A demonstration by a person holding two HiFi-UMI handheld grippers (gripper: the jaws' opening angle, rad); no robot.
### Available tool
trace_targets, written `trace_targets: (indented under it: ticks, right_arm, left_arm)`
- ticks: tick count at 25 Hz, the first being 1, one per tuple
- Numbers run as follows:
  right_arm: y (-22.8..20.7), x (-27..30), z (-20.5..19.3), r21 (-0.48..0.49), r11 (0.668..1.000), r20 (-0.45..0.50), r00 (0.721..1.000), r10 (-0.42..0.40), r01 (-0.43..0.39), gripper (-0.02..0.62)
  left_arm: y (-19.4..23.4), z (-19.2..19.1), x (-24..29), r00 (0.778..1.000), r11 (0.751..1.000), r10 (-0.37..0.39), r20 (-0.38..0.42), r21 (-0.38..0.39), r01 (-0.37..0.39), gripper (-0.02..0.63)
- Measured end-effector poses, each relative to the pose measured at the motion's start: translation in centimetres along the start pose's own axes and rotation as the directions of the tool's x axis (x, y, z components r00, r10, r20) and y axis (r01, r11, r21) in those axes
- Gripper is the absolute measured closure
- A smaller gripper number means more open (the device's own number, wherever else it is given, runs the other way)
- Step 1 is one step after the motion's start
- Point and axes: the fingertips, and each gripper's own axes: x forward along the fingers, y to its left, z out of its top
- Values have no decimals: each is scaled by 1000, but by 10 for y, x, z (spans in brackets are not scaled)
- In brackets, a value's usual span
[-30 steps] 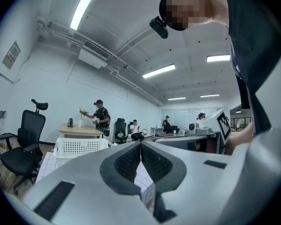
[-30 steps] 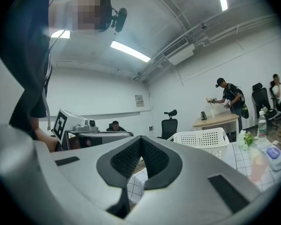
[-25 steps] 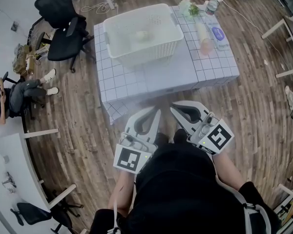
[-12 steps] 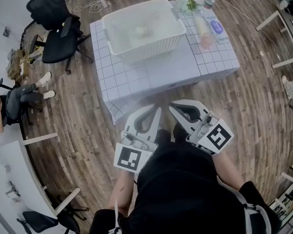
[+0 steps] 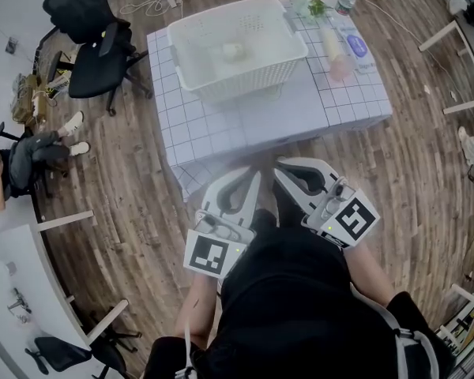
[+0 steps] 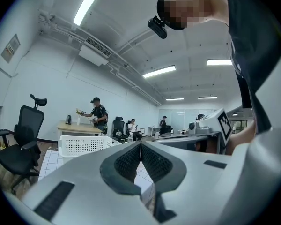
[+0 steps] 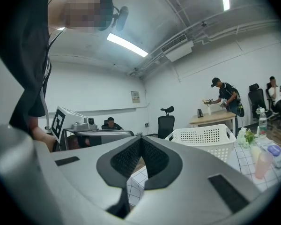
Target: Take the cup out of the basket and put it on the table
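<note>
I hold the left gripper (image 6: 140, 148) and the right gripper (image 7: 140, 143) with jaws fully closed on nothing, both low in front of my body and short of the white grid-patterned table (image 5: 300, 113). The small pale cup (image 5: 235, 51) sits at the bottom of the white perforated plastic basket (image 5: 294, 50) on the table's far part. Risk, in my judgement: closed jaws entering the basket can only topple the cup or strike the high rim and shove the basket toward the pale bottles (image 5: 332, 54) beside it.
</note>
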Motion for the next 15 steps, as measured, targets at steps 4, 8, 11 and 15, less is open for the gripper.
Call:
trace_targets:
  ticks: [4,8,11,15]
  right_arm:
    - [-15,6,8,-13,1000,10,1000,23,-23,581]
    - [-36,11,16,-22,999,13,999,37,-37,581]
    - [-53,13,19,-25,998,10,999,49,-49,581]
    - [-77,18,22,-21,998,-2,998,66,-66,581]
  left_arm:
    - [5,5,13,1000,1000,21,7,-1,-21,595]
    - [12,9,30,999,999,32,5,-13,-31,595]
    - [18,12,49,999,999,35,6,-7,-35,595]
    - [24,17,74,999,999,44,4,-5,-44,595]
